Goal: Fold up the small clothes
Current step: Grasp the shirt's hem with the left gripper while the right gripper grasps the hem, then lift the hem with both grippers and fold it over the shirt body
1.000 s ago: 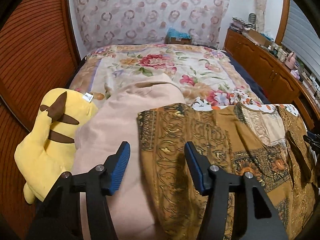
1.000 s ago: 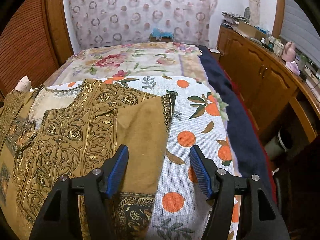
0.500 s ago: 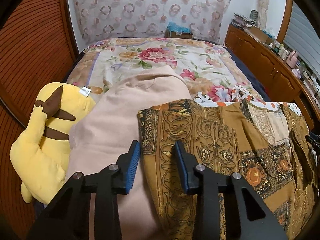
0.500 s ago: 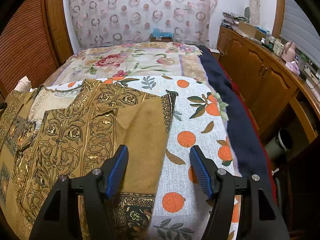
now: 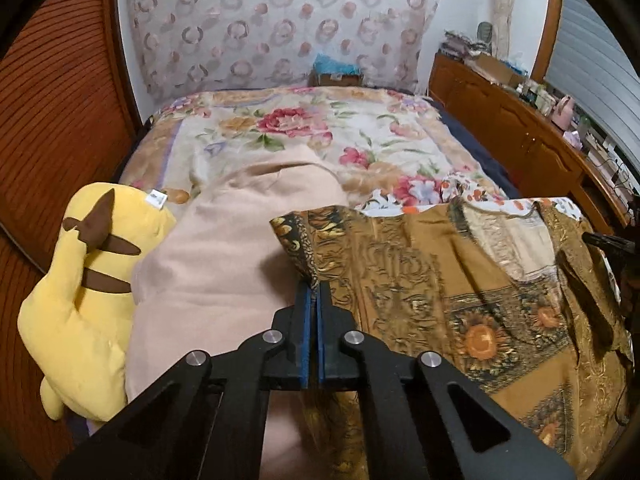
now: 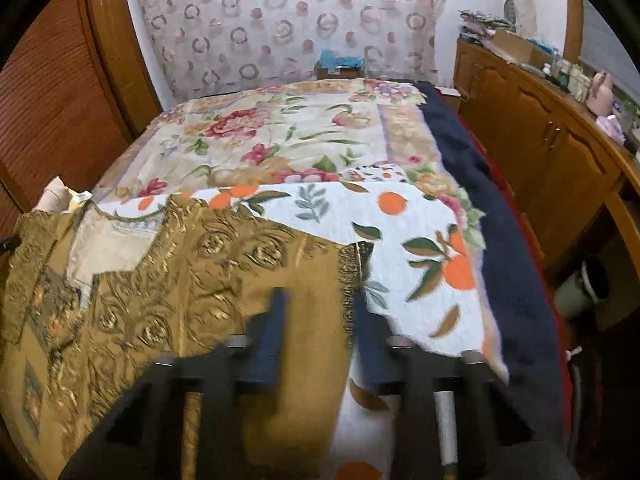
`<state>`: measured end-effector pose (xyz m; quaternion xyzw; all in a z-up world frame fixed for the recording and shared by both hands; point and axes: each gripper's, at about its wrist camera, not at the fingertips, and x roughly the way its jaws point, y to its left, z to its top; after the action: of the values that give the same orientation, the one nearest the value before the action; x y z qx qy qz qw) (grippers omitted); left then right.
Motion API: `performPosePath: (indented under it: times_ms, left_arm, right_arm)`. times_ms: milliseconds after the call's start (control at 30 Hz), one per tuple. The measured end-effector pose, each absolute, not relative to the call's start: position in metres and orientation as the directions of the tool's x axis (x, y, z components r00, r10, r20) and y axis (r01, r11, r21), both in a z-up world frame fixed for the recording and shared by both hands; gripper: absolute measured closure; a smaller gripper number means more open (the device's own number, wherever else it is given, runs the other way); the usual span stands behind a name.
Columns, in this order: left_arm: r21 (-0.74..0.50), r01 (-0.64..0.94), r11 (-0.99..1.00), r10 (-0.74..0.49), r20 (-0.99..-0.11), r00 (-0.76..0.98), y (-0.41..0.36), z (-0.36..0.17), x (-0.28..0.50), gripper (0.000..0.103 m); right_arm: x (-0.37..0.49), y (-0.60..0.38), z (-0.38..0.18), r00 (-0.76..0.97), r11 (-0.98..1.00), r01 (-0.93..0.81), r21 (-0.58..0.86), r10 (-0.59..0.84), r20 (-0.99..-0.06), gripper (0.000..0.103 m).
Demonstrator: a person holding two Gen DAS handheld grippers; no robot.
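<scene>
A brown, gold-patterned garment (image 5: 420, 280) lies spread across the near end of the bed. My left gripper (image 5: 314, 292) is shut on its left edge, and the corner of cloth stands up just beyond the blue pads. In the right wrist view the garment (image 6: 180, 280) fills the lower left. My right gripper (image 6: 320, 320) is blurred with motion and its jaws are closing. The garment's right edge lies between the fingers (image 6: 268, 332), which still stand apart.
A yellow plush toy (image 5: 88, 280) and a beige blanket (image 5: 208, 272) lie left of the garment. Under it is a white cloth with an orange print (image 6: 400, 220) on a floral bedspread (image 5: 300, 136). A dark blue blanket (image 6: 512, 260) and wooden cabinets (image 6: 560, 152) run along the right.
My left jaws closed onto the garment's left edge and the corner lifted. My right jaws narrowed around the right edge, and that view shifted and blurred.
</scene>
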<state>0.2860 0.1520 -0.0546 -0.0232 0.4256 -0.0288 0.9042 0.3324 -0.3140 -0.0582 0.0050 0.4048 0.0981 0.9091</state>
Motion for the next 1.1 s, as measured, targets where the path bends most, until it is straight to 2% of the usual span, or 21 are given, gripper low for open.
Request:
performPosePath:
  times_ms: [33,67,167,267,367,567,867,1000,1100]
  left_arm:
    - [-0.06,0.034,0.998,-0.068,-0.757,0.65,0.15,-0.05,0.281,0.1]
    - [-0.067,0.037,0.997,-0.075,-0.746,0.662,0.149,-0.046,0.277,0.1]
    - [-0.099,0.057,0.993,-0.111,-0.706,0.699,0.143,-0.031,0.258,0.1]
    - [-0.089,0.048,0.995,-0.096,-0.686,0.721,0.14,-0.018,0.236,0.1]
    - [-0.096,0.043,0.994,-0.096,-0.651,0.753,0.14,-0.008,0.212,0.1]
    - [-0.113,0.031,0.993,-0.091,-0.577,0.811,0.141,0.004,0.146,0.1]
    - [-0.145,-0.027,0.989,-0.049,-0.498,0.866,0.147,-0.015,0.046,0.1]
    - [-0.153,-0.035,0.988,-0.047,-0.499,0.865,0.148,-0.027,0.004,0.1]
    - [-0.162,-0.048,0.986,-0.045,-0.525,0.85,0.152,-0.037,-0.019,0.1]
  right_arm:
    - [0.332,-0.313,-0.058,0.651,0.98,-0.181,0.085,0.184,-0.736,0.095]
    - [0.331,-0.312,-0.059,0.648,0.977,-0.194,0.093,0.199,-0.735,0.098]
    - [0.317,-0.311,-0.048,0.68,0.966,-0.233,0.113,0.245,-0.691,0.099]
    - [0.289,-0.314,-0.024,0.739,0.958,-0.26,0.124,0.28,-0.613,0.099]
    - [0.256,-0.317,-0.005,0.802,0.966,-0.243,0.09,0.253,-0.541,0.1]
    - [0.176,-0.331,0.015,0.858,0.956,-0.278,0.091,0.29,-0.425,0.1]
    - [0.05,-0.362,-0.013,0.875,0.947,-0.3,0.114,0.321,-0.363,0.1]
    - [-0.002,-0.38,-0.032,0.877,0.948,-0.3,0.103,0.317,-0.362,0.1]
    - [-0.033,-0.391,-0.042,0.857,0.945,-0.298,0.134,0.326,-0.398,0.1]
